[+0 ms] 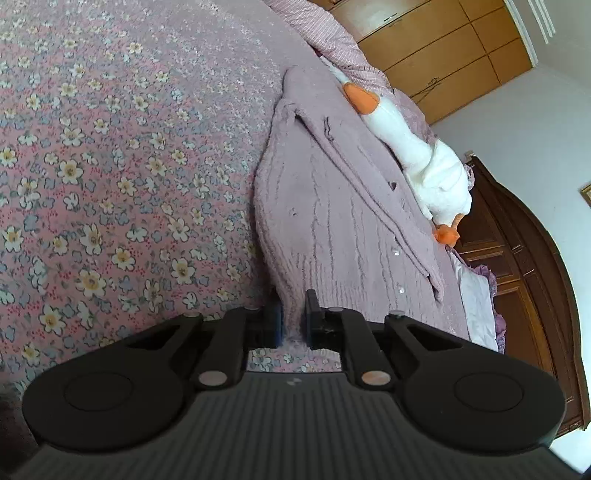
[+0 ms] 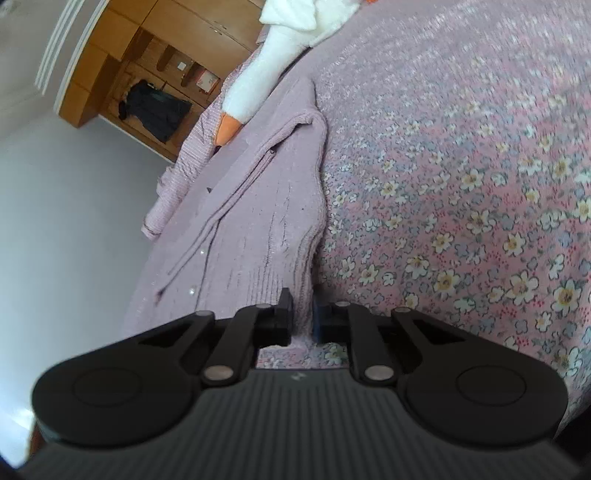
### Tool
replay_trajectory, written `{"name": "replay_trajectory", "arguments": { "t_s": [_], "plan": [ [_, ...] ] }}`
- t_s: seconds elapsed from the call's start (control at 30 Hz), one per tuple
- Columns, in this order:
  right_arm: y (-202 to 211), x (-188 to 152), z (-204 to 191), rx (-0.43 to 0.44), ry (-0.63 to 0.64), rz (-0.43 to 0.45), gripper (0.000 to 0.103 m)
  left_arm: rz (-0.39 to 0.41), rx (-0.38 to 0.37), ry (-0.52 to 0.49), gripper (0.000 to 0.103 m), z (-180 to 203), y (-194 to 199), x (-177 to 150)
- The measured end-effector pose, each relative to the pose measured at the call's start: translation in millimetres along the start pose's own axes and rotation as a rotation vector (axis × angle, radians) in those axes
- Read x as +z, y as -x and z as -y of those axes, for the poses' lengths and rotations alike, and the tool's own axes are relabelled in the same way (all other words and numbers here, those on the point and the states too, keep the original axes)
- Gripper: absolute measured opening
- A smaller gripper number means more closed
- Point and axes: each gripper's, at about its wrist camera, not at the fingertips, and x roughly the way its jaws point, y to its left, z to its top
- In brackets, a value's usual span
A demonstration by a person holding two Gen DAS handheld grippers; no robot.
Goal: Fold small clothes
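A lilac cable-knit cardigan (image 1: 332, 206) with small pale buttons lies stretched along the bed. My left gripper (image 1: 294, 317) is shut on its ribbed hem, a fold of knit pinched between the black fingers. In the right wrist view the same cardigan (image 2: 258, 221) runs away from me, and my right gripper (image 2: 302, 314) is shut on another part of the ribbed hem. The held edge is lifted off the floral bedspread (image 1: 110, 166), which also shows in the right wrist view (image 2: 461, 184). The far end of the cardigan rests against a plush goose.
A white plush goose (image 1: 424, 158) with orange beak and feet lies along the cardigan's far side, seen too in the right wrist view (image 2: 266, 70). A pink checked pillow (image 1: 325, 33), a dark wooden headboard (image 1: 517, 258) and a wooden wardrobe (image 2: 147, 74) lie beyond.
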Motion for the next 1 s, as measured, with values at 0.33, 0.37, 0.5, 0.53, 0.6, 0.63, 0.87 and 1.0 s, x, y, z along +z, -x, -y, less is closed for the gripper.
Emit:
{"name": "replay_trajectory", "arguments": {
  "t_s": [0.33, 0.37, 0.5, 0.53, 0.6, 0.63, 0.87, 1.0],
  "plan": [
    [8, 9, 14, 0.212, -0.136, 0.049, 0.012, 0.06, -0.105, -0.024, 0.01, 14, 14, 4],
    [8, 10, 15, 0.229, -0.153, 0.049, 0.012, 0.066, -0.13, -0.009, 0.01, 14, 15, 6],
    [4, 18, 11, 0.28, -0.18, 0.042, 0.012, 0.143, -0.2, -0.003, 0.009, 24, 27, 19],
    [3, 22, 8, 0.29, -0.18, 0.041, 0.012, 0.149, -0.21, -0.004, 0.009, 28, 29, 23],
    [-1, 31, -2, 0.32, -0.167, 0.048, 0.012, 0.155, -0.232, -0.013, 0.009, 36, 29, 32],
    [-2, 36, -8, 0.332, -0.153, 0.057, 0.012, 0.152, -0.236, -0.017, 0.009, 40, 27, 37],
    [-19, 64, -39, 0.329, -0.096, 0.068, 0.012, 0.16, -0.242, -0.056, 0.009, 64, 16, 67],
    [-26, 74, -48, 0.351, -0.091, 0.089, 0.012, 0.156, -0.27, -0.081, 0.009, 72, 10, 76]
  ]
}}
